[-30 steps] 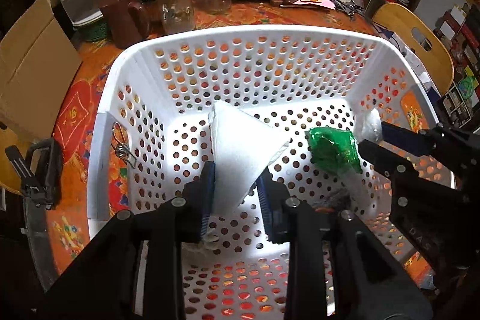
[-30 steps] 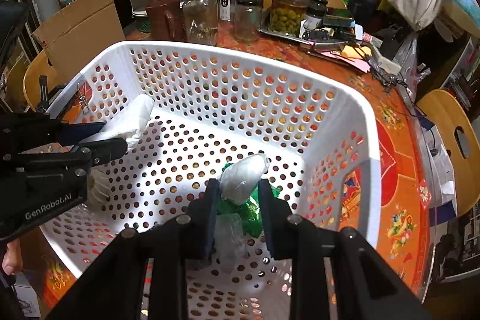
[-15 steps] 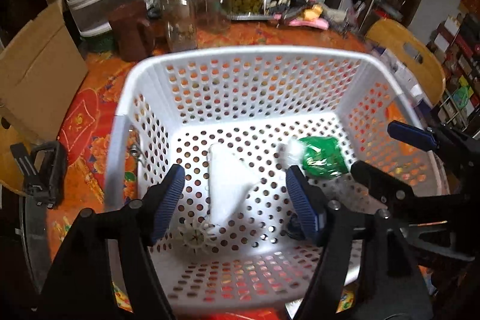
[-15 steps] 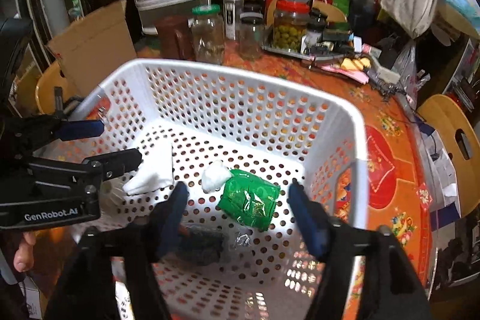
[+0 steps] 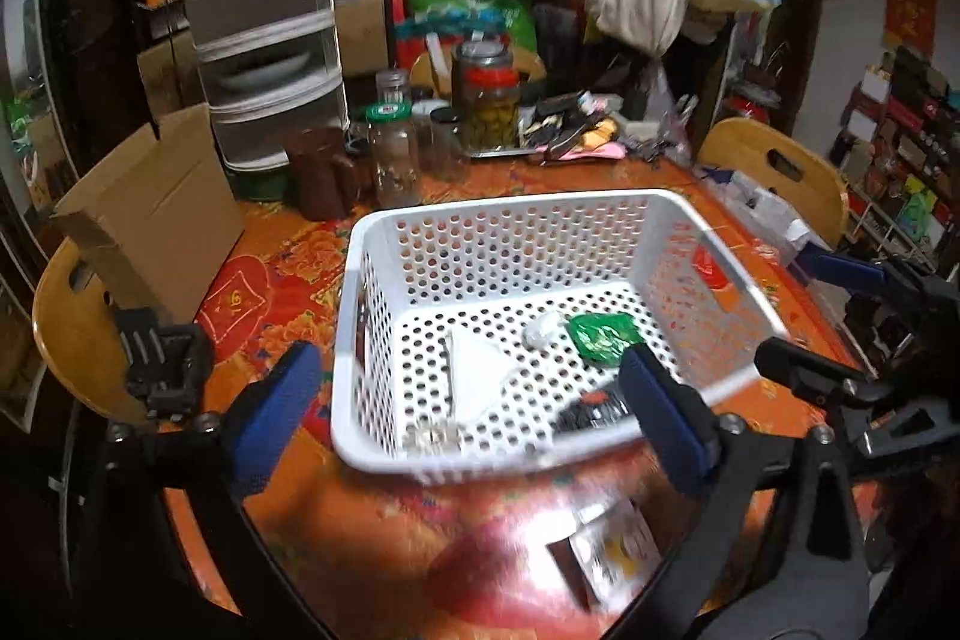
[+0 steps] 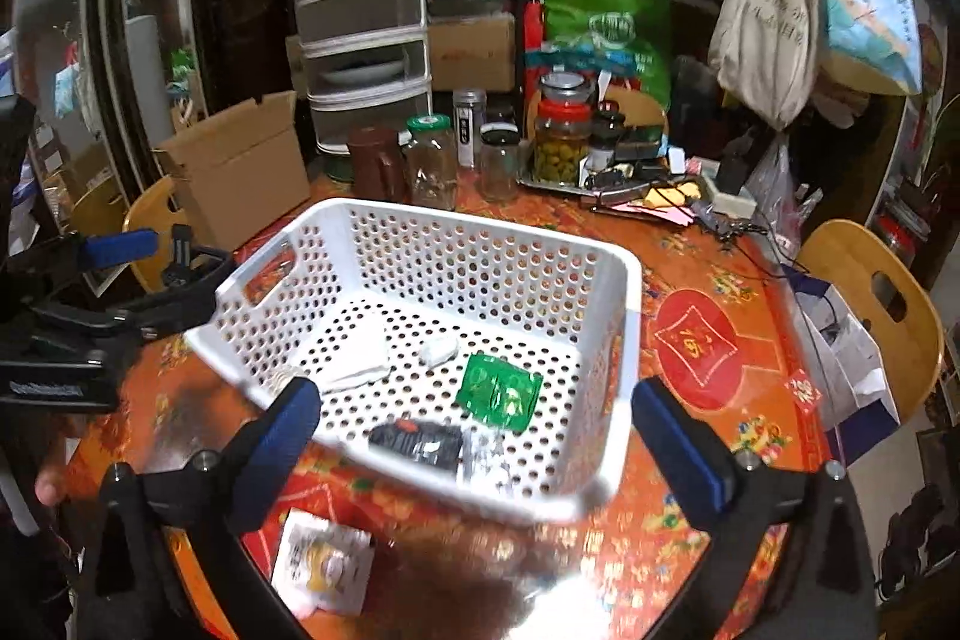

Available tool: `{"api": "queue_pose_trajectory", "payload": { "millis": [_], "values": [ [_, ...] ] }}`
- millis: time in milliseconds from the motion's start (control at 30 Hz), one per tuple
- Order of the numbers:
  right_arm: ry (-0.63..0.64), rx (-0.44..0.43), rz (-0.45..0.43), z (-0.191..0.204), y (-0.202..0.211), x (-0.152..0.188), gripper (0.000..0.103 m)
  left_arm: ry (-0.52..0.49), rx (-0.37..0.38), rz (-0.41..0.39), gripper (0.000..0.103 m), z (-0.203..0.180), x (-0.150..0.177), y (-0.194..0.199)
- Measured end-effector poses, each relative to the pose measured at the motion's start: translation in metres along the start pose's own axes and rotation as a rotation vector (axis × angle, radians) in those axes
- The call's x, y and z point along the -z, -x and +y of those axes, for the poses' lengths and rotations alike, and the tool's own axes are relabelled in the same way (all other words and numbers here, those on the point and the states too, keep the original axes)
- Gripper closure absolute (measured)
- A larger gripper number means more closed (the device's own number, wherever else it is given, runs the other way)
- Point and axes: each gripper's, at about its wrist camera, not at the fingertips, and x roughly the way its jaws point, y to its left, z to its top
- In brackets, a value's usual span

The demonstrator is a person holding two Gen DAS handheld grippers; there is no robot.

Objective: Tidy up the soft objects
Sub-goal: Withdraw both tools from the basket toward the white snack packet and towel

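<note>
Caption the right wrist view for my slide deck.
Open right gripper above white basket holding green packet and white cloth.

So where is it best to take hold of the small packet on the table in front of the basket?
The packet lies flat, outside the white basket. Probably come from above with the right hand-held gripper and pinch across one free edge, since its flat face offers nothing to grip.

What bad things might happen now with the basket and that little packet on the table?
1. The packet lies flat on the shiny tablecloth, near the table's front edge; a pinch might just push it along, maybe off.
2. The white basket is light and close in front of both open grippers, left and right; a bump could shove it toward the glass jars behind.
</note>
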Motion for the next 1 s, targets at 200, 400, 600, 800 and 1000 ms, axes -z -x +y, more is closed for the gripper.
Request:
{"api": "queue_pose_trajectory", "payload": {
  "millis": [200,400,600,800,1000],
  "values": [
    [-0.073,-0.035,-0.041,0.005,0.035,0.076,0.0,-0.014,0.044,0.007,0.0,-0.01,0.095,0.037],
    [-0.205,-0.048,-0.011,-0.001,0.024,0.148,0.0,-0.065,0.061,0.132,0.0,-0.049,0.174,0.003],
    [-0.239,-0.023,0.016,0.003,0.016,0.176,0.004,-0.061,0.06,0.171,0.0,-0.066,0.195,-0.019],
    [-0.27,-0.083,0.023,0.0,0.004,0.175,0.019,-0.058,0.058,0.179,0.008,-0.068,0.198,-0.029],
    [-0.26,-0.197,0.066,0.017,-0.019,0.167,0.022,-0.066,0.085,0.204,0.042,-0.066,0.196,-0.048]
  ]
}}
